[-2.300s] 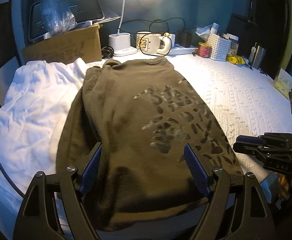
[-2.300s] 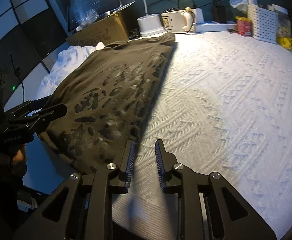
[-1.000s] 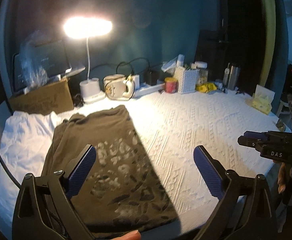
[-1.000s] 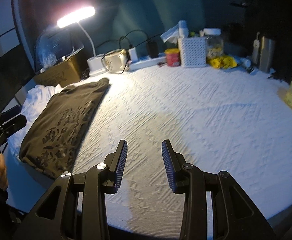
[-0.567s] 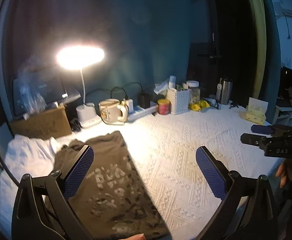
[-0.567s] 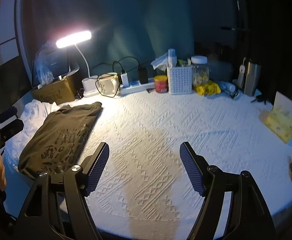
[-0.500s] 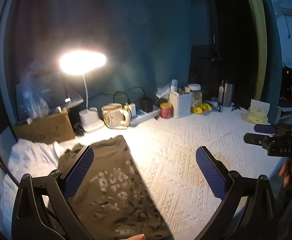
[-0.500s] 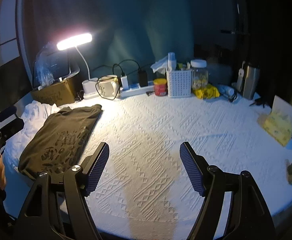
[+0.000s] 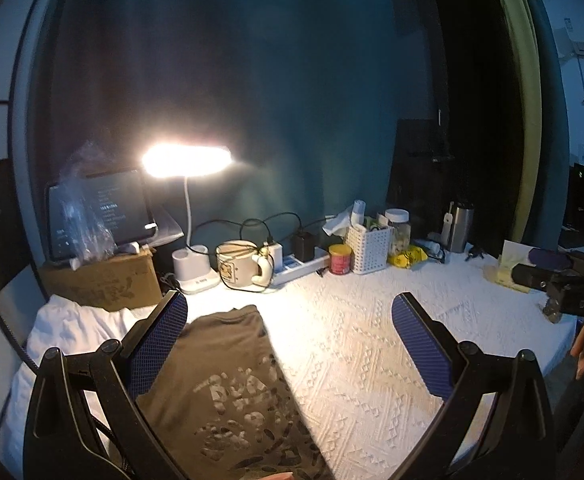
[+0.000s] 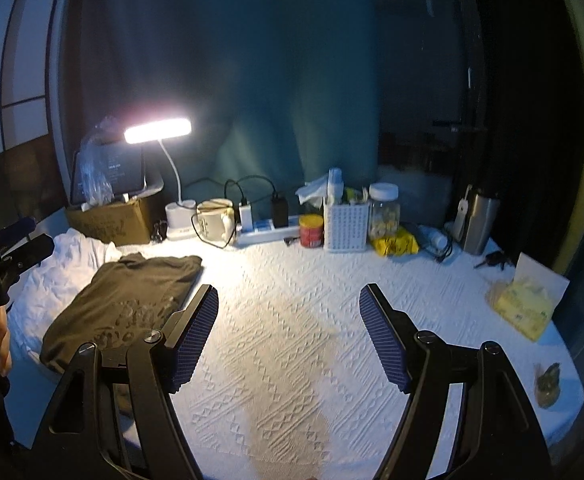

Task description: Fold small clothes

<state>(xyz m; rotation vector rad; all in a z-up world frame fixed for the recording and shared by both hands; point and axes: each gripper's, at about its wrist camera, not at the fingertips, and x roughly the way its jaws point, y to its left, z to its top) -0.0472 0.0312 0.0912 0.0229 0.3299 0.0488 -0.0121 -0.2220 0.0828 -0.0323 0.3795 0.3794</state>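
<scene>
On the left gripper point(image 9: 288, 340) the 2 blue-padded fingers point(image 9: 158, 344) stood spread wide with nothing between them, raised clear of the cloth. The right gripper point(image 10: 290, 334) was the same: both fingers point(image 10: 196, 336) splayed apart and empty, held above bare white cover.

Beyond the left fingers lay the task's thing, an olive shirt point(image 9: 228, 376) with a pale print, folded into a narrow oblong at the left end of the bench point(image 10: 311, 280). Its far side lapped over a rumpled white garment point(image 10: 56, 276), which looked unfolded.

By my reading the olive piece was finished and the white one was next. To do that step well, both grippers would need to come down low at the white cloth's near corners and pinch only 1 layer each, so the olive shirt resting on it is not dragged askew. Drawing it onto the open middle of the bench first would give room to flatten it.

Farther out, a lit lamp point(image 10: 158, 131), a mug point(image 9: 238, 264) and a white basket point(image 10: 345, 226) lined the back edge, well apart from the work.
</scene>
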